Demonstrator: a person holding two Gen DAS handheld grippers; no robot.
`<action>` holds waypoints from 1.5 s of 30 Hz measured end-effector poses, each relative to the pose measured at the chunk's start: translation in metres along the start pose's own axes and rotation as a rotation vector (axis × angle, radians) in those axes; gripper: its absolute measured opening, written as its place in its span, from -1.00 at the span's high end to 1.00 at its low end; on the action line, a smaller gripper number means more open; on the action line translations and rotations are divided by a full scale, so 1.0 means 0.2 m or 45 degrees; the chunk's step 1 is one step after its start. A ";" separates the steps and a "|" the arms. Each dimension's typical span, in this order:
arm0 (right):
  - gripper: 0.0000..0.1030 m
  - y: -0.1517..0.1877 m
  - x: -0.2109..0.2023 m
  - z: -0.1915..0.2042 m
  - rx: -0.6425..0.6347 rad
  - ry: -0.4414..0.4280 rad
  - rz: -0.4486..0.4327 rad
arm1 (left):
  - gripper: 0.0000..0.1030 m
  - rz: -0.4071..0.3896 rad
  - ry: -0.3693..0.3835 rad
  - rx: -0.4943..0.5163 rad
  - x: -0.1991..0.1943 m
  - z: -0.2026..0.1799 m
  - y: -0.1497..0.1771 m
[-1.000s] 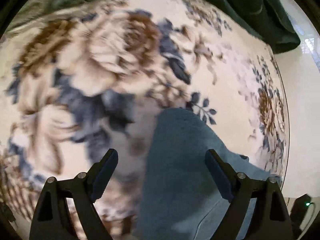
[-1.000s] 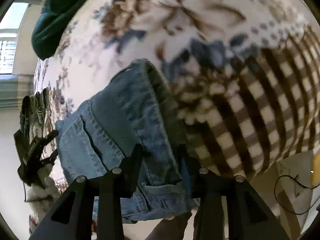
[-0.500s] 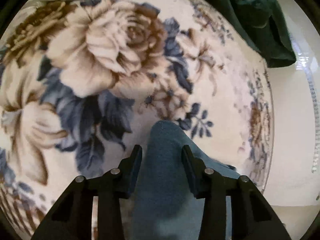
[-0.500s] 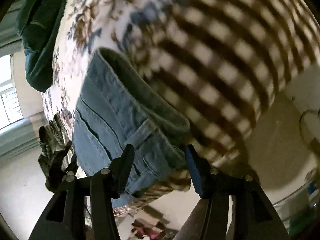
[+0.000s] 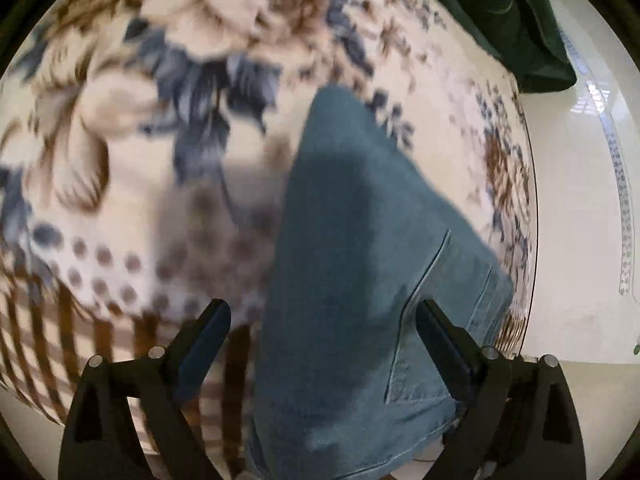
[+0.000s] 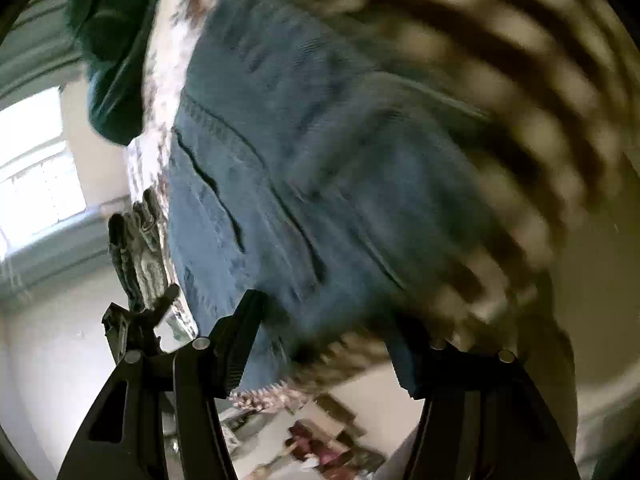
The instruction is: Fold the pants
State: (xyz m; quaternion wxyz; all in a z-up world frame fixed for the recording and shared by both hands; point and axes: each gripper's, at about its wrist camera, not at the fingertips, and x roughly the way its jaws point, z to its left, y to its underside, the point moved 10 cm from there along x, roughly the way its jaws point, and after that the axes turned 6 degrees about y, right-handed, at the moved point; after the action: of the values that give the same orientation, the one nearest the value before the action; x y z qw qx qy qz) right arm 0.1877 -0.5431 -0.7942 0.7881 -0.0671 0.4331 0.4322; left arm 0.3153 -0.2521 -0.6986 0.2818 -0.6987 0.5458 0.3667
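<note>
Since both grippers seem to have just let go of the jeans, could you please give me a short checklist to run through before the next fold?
1. Left gripper free of cloth: ok, jaws opening, pads clear of the blue denim jeans.
2. Right gripper free: ok, jaws opening, denim between but not pinched.
3. Jeans resting on the floral and checked blanket: ok.
4. Fold edges aligned: cannot tell, pictures blurred.
5. Dark green garment clear of jeans: ok.
</note>
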 end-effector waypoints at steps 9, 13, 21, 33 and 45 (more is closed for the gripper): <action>-0.49 -0.11 0.07 0.26 -0.041 -0.276 -0.091 | -0.83 0.039 0.013 -0.051 0.11 0.07 0.07; -0.49 -0.12 0.10 0.30 -0.162 -0.188 -0.072 | -0.83 0.040 0.046 -0.063 0.12 0.08 0.06; -0.38 -0.12 0.24 0.24 -0.125 -0.187 -0.017 | -0.85 0.046 0.092 -0.076 0.17 0.10 0.05; 0.31 -0.07 0.01 0.46 -0.213 -0.112 -0.198 | 0.41 -0.045 0.223 0.029 -0.06 -0.14 0.04; 0.32 0.07 -0.30 1.16 -0.380 -0.128 -0.224 | 0.44 -0.150 0.291 0.053 -0.68 -0.38 -0.16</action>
State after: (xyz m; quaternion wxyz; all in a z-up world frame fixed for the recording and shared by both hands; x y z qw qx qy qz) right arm 0.3070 -0.4591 -0.6033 0.8249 -0.1994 0.3164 0.4238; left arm 0.3434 -0.2296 -0.5439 0.2532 -0.7607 0.5399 0.2564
